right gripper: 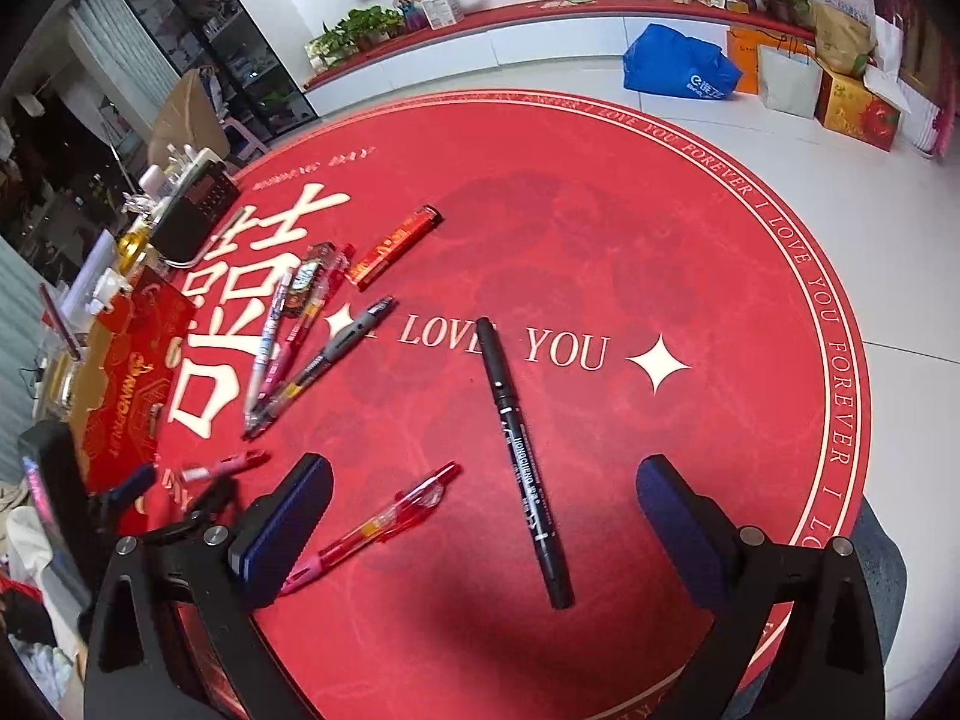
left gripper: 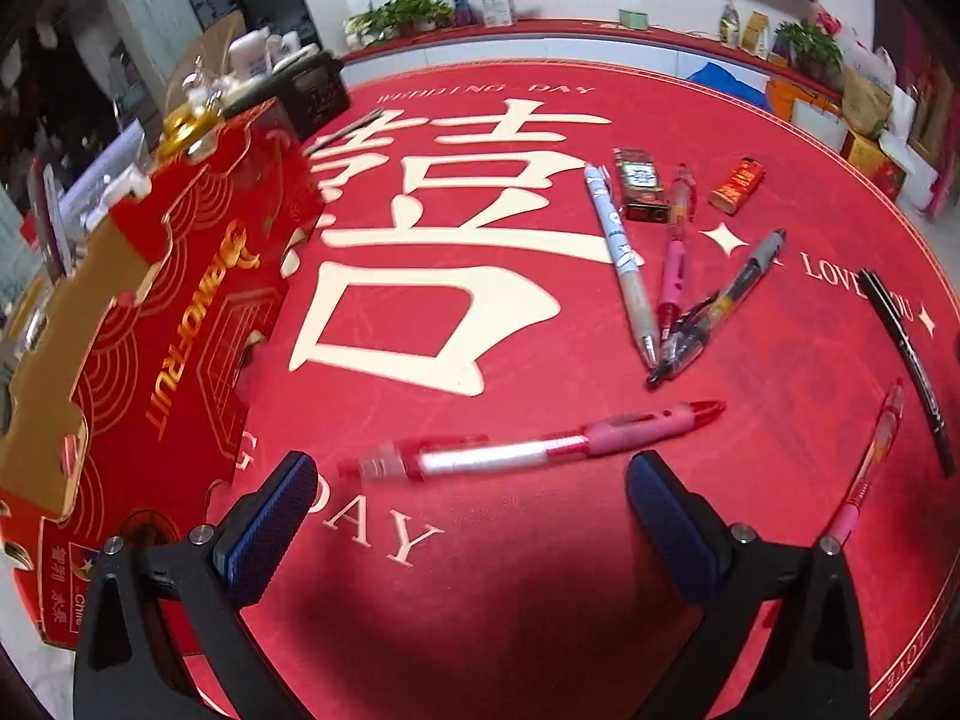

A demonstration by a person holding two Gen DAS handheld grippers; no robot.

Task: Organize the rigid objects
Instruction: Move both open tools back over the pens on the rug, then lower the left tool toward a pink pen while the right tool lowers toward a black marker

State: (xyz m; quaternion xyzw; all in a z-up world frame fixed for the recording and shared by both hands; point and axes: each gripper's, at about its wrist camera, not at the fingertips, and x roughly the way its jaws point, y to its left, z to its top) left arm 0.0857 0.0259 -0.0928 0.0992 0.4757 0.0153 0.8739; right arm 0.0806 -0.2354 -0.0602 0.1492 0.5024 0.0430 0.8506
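Note:
Several pens lie on a round red mat. A pink pen lies crosswise just ahead of my open, empty left gripper. A white pen, a pink pen and a grey-black pen fan out beyond it. A dark lighter and a red lighter lie farther back. My right gripper is open and empty. A black marker lies between its fingers and a red pen by the left finger.
A red and gold fruit box stands at the mat's left edge, with a black radio and bottles behind it. Bags and boxes sit on the white floor at the far right.

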